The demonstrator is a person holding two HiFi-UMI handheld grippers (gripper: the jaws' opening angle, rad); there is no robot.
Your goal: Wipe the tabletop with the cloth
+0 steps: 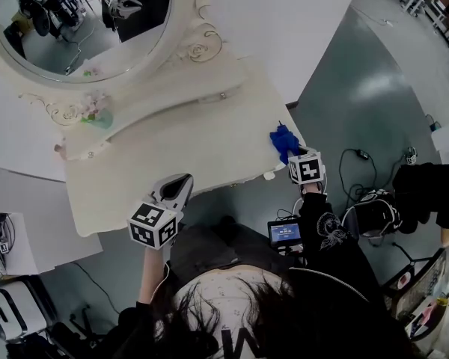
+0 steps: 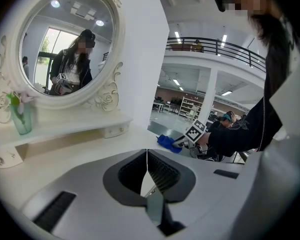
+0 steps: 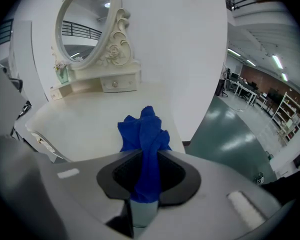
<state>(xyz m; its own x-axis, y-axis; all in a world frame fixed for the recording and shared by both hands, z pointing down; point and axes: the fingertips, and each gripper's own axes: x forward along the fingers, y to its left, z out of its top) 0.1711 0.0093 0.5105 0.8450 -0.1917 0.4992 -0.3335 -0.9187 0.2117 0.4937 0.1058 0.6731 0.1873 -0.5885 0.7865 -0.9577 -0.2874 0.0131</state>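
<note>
Pinching the bunched cloth (image 3: 142, 131) at the counter (image 1: 172, 148) edge, right gripper (image 3: 149, 181) jaws may lose it under a hard drag. Left gripper (image 2: 147, 171) jaws pressed together, empty.

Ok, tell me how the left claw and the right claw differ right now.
Load: the left claw holds nothing, while the right claw pinches the blue cloth.
Place: the left claw sits by the front edge of the tabletop, while the right claw is near its front right corner.
Shared: both are shut.
</note>
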